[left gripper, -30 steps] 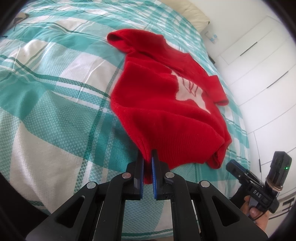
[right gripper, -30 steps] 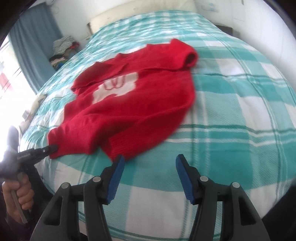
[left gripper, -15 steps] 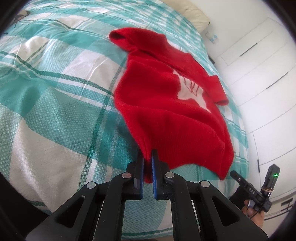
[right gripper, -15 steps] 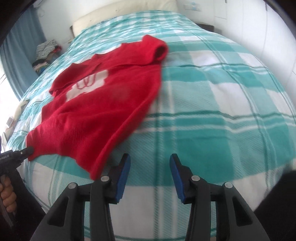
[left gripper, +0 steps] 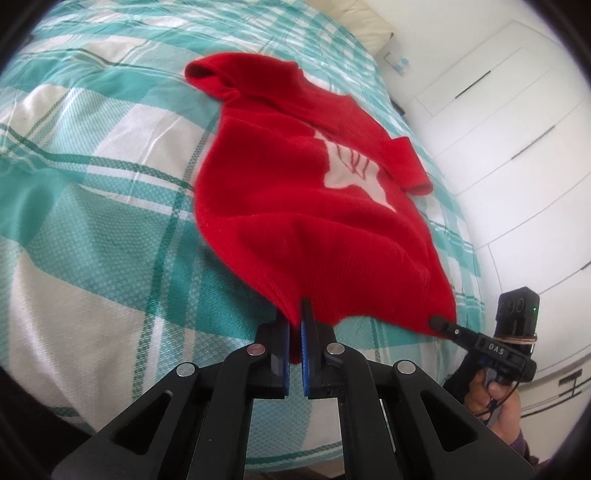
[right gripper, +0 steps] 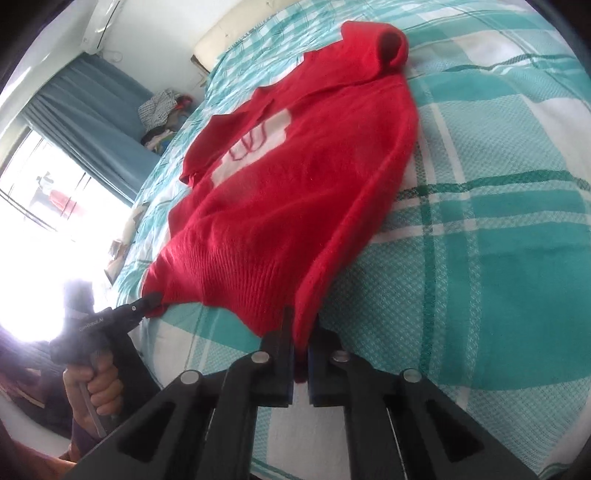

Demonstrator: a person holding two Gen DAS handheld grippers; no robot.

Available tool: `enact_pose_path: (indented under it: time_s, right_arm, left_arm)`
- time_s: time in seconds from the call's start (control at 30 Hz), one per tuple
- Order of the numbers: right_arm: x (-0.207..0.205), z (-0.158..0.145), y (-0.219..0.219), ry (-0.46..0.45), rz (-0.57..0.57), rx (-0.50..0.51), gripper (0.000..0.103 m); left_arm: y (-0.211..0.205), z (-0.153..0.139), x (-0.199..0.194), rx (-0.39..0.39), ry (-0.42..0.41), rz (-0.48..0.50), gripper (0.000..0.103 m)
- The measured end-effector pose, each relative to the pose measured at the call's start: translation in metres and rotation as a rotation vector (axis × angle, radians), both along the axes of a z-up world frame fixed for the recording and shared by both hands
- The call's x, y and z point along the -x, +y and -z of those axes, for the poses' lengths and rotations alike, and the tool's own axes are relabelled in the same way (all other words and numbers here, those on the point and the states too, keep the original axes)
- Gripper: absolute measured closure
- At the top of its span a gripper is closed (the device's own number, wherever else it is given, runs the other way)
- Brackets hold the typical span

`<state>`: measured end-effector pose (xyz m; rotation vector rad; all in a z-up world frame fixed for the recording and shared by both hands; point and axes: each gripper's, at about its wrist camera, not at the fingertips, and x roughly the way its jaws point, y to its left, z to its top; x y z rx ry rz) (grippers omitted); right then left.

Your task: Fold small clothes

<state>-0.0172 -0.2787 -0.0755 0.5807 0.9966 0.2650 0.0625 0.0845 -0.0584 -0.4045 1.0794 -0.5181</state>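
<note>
I'm working over a bed (left gripper: pixel 92 206) that is wearing a teal-and-white checked cover; a cream headboard (right gripper: pixel 236 33) is sitting at the far end; white cabinet doors (left gripper: pixel 498 122) with dark slot handles are running along one side of the room; on the other side a blue curtain (right gripper: pixel 85 110) is hanging by a bright window (right gripper: pixel 40 192), with a heap of clothes (right gripper: pixel 162 110) piling up beside it. The red sweater (left gripper: pixel 306 206) is lying face up on the cover, hem toward me, white chest patch with red line drawing showing; one sleeve (left gripper: pixel 236 77) is lying out to the side with its cuff open, the other sleeve (left gripper: pixel 410 166) is folding short across the far edge; the knit is bunching and lifting at the hem. My left gripper (left gripper: pixel 294 332) is pinching one hem corner, blue pads clamped tight on red knit; my right gripper (right gripper: pixel 301 339) has just been closing and is now clamped on the other hem corner, fabric caught between the pads; each hand is showing at the edge of the other camera's view, gripping its handle.
</note>
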Motion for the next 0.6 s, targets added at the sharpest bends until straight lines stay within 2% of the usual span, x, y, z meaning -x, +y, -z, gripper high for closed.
enact_pose_path:
  time_s: [0.1, 0.2, 0.37, 0.43, 0.5, 0.6]
  right_arm:
    - [0.017, -0.027, -0.015, 0.006, 0.013, 0.006, 0.098]
    - [0.031, -0.042, -0.025, 0.03, 0.015, -0.013, 0.098]
    - [0.037, -0.021, -0.025, 0.141, 0.014, 0.036, 0.099]
    - [0.039, -0.008, -0.029, 0.181, 0.031, 0.011, 0.099]
    - [0.042, -0.006, -0.03, 0.19, 0.038, -0.006, 0.099]
    - [0.046, -0.014, -0.024, 0.166, 0.03, 0.02, 0.099]
  left_arm:
    - [0.022, -0.018, 0.01, 0.012, -0.014, -0.017, 0.101]
    - [0.027, -0.028, 0.024, -0.008, -0.014, 0.002, 0.101]
    - [0.008, -0.013, 0.045, -0.124, 0.023, 0.055, 0.101]
    - [0.005, -0.003, 0.046, -0.154, 0.045, 0.046, 0.101]
    - [0.009, 0.002, 0.045, -0.151, 0.062, 0.025, 0.101]
    - [0.013, 0.003, 0.043, -0.164, 0.061, 0.007, 0.101]
